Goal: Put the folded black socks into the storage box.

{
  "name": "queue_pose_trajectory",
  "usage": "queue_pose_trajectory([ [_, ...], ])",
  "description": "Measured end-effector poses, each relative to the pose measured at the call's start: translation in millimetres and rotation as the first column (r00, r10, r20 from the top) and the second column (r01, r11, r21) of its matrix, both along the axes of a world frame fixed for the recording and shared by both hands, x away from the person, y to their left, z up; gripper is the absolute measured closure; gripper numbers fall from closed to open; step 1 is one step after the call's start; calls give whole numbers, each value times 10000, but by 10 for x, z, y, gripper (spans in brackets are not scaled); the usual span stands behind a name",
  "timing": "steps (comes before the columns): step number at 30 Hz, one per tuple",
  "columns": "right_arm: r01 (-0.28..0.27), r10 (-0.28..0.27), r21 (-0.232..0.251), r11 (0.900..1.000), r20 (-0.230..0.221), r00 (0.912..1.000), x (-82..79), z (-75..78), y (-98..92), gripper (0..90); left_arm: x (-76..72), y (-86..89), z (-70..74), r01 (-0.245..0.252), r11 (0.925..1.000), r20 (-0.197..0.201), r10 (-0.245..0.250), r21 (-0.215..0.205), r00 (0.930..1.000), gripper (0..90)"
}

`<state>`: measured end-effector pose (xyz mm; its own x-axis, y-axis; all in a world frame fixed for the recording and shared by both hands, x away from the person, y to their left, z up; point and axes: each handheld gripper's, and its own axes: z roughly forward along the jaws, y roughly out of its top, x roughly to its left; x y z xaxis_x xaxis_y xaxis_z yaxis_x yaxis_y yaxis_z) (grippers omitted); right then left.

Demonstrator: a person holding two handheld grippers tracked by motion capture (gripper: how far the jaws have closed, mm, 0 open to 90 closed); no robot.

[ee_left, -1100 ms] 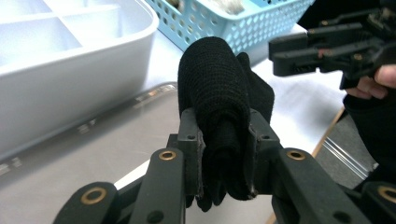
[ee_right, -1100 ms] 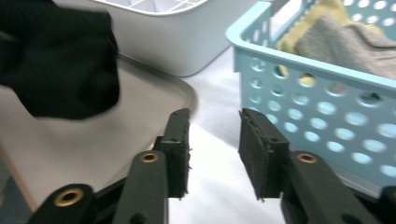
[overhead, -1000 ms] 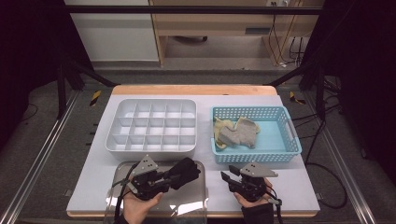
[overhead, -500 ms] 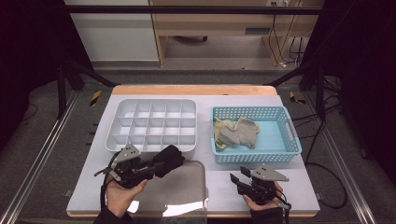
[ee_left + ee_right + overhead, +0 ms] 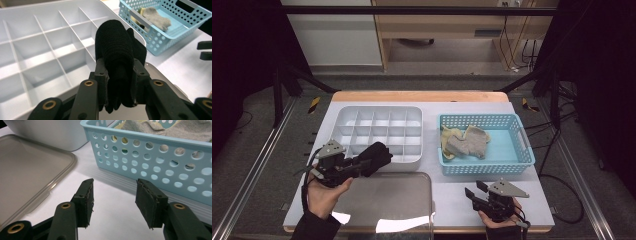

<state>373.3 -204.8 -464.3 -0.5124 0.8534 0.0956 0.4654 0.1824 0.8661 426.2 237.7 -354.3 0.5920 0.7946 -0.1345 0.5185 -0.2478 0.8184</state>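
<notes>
A rolled black sock [image 5: 375, 154] [image 5: 115, 47] is clamped between the pads of my left gripper [image 5: 362, 164] [image 5: 119, 75]. The gripper hovers at the near edge of the white divided tray [image 5: 379, 111] [image 5: 37, 45], and the sock points toward the tray's front right cells. My right gripper [image 5: 475, 189] [image 5: 113, 195] stays low over the table near the front right, just before the blue basket [image 5: 484, 119] [image 5: 150, 152]. Its jaws have just been opening, with nothing between them. Grey and yellowish socks [image 5: 467, 142] [image 5: 175, 127] lie in the basket.
A clear plastic lid [image 5: 387, 200] [image 5: 25, 177] lies flat on the table in front of the tray, between the two hands. The tray's cells hold nothing. The table's front edge runs just below both hands.
My left hand has carried the black sock left and away from over the lid toward the tray, rising. My right gripper has shifted slightly right and its jaws stand wider.
</notes>
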Motion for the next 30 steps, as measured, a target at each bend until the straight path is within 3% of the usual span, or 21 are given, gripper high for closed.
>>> queue_pose_trajectory([
  [12,-116,116,0,9999,-67,9999,-1,-11,22,481,242,224,179,-585,9980,-9,585,219,9983,703],
  [26,-187,186,-94,9998,-113,9998,13,-35,30,481,562,402,42,-1218,9901,-565,1258,704,9904,703],
  [30,-198,197,-101,9998,-147,9997,17,-40,32,481,638,446,-25,-1225,9906,-847,1274,600,9882,703],
])
